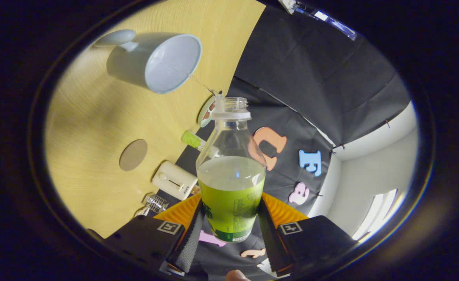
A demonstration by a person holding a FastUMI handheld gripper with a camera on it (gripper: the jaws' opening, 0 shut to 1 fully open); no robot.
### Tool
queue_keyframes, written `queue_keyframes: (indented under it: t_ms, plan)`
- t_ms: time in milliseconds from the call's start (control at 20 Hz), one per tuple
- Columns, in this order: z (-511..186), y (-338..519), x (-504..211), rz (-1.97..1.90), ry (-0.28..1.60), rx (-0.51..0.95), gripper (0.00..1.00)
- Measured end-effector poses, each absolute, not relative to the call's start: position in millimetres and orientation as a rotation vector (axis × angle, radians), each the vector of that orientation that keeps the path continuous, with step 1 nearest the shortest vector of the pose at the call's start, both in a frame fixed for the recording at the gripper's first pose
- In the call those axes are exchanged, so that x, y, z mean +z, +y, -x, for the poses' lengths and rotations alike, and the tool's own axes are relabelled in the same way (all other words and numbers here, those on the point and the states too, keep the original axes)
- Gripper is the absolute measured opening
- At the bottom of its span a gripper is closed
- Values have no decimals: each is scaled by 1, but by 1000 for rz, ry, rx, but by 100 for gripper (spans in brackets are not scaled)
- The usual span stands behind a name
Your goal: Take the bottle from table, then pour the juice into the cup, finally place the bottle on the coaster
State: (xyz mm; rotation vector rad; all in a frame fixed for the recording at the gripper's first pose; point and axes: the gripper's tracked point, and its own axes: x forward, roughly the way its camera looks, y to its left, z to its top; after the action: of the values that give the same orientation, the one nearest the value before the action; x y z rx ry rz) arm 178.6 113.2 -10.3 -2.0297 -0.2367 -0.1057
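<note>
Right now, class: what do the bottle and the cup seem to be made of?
Bottle, gripped between the jaws: probably clear, glossy plastic, since liquid shows through it. Cup: pale and smooth, ceramic or plastic; the look leaves it open.

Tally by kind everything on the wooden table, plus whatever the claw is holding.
Bottle with green label, uncapped, both fingers of the claw pressing on it: 1
Pale cup with handle: 1
Round brown coaster: 1
Small cream box-shaped device: 1
Green-capped tube: 1
Small clear glass item: 1
Total: 6
</note>
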Motion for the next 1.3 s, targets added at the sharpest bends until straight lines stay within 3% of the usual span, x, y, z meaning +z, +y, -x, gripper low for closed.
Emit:
queue_keyframes:
  t_ms: [600, 1300]
  plan:
    - [-177, 110, -10, 1933, -209, -98, 77]
    - [-178, 98, -24, 1147, 133, 128, 77]
